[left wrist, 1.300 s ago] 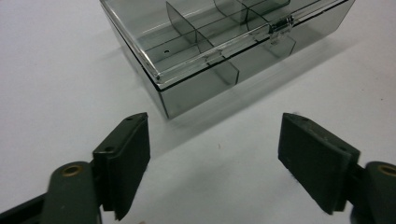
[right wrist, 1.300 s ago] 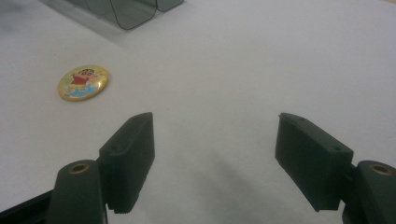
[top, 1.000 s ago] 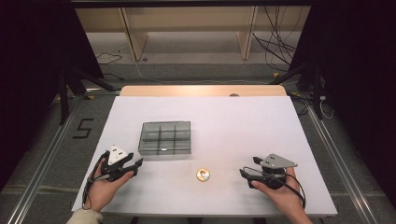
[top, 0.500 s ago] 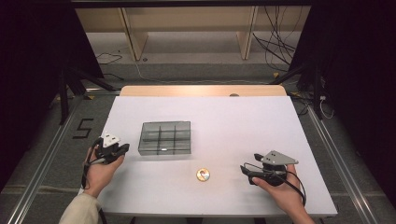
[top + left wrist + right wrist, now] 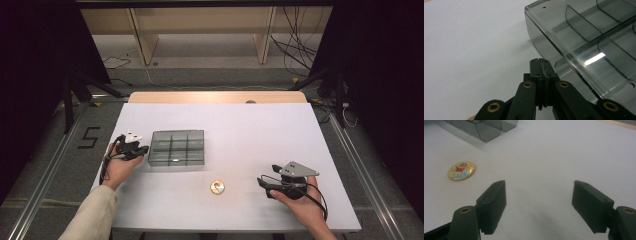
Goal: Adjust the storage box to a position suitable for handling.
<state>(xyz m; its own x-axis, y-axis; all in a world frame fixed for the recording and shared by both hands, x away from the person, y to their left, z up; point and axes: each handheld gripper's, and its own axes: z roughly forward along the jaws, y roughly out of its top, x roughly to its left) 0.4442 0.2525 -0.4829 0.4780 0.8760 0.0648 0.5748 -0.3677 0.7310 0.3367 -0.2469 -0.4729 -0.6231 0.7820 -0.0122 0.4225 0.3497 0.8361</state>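
One readable sign: a black numeral "5" (image 5: 89, 137) marked on the grey floor (image 5: 45, 165) left of the table (image 5: 260, 130), seen in the high view. The round badge (image 5: 461, 170) on the table carries a cartoon figure, no lettering legible in the right gripper view.

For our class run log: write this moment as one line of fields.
left gripper: shut, beside clear smoky plastic divided box | right gripper: open, empty | round yellow cartoon badge: untouched on white table
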